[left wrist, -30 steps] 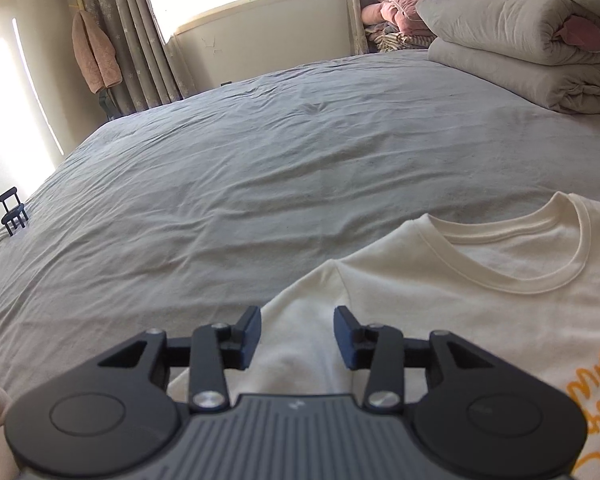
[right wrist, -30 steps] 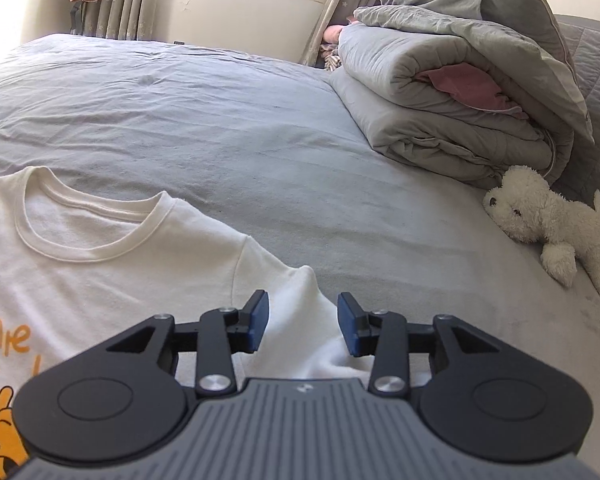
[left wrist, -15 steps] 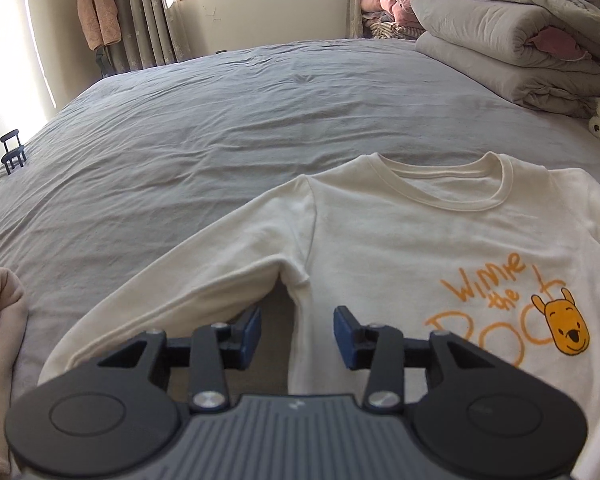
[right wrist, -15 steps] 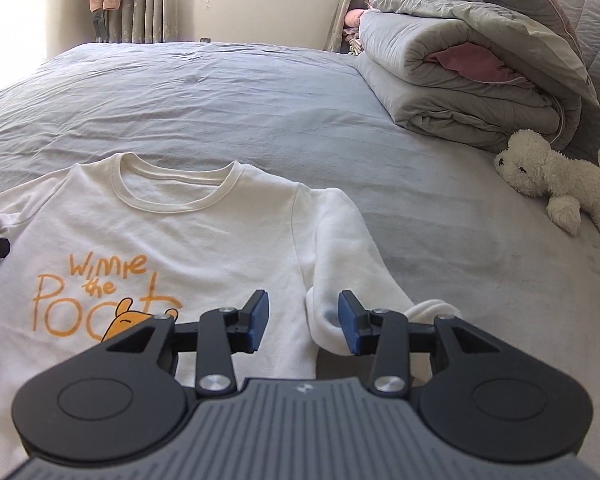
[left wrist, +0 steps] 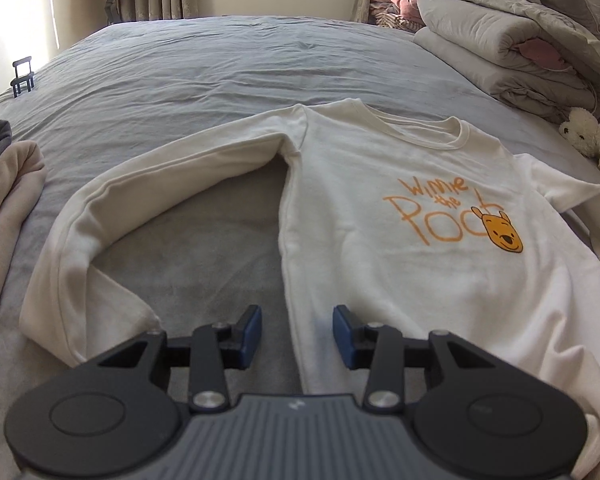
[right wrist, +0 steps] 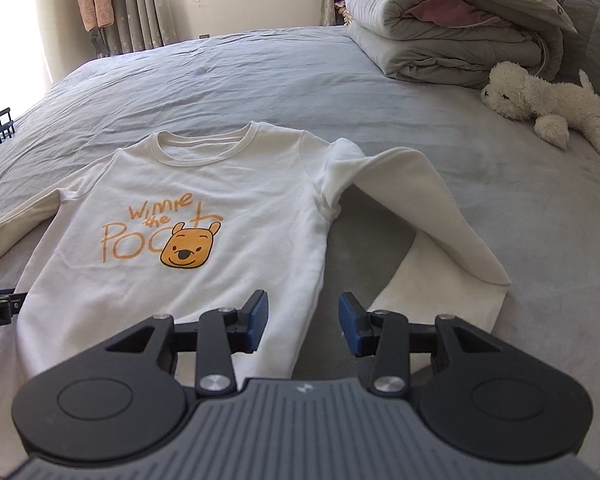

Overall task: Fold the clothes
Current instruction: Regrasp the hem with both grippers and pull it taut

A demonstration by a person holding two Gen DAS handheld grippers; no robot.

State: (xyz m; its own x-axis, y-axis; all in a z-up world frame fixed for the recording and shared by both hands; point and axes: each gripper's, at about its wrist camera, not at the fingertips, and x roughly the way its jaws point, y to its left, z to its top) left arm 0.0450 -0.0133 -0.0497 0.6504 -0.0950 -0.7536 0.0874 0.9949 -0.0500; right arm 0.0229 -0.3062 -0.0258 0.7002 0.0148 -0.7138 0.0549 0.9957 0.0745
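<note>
Cream long-sleeved sweatshirt (left wrist: 380, 240) — orange Pooh print up, flat on the grey bed — sleeves bent back toward its hem.

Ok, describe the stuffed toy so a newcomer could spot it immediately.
Find the folded grey duvet stacked at the bed's far right. The toy lies on the sheet just in front: a fluffy cream-white animal on its side, the only plush thing there.

A white sweatshirt (right wrist: 228, 208) lies face up on the grey bed (right wrist: 500, 208), its near sleeve (right wrist: 432, 224) bent back. The right tongs (right wrist: 303, 322) hover parted over its side hem. A plush dog (right wrist: 548, 100) rests by folded quilts (right wrist: 448, 28).
</note>
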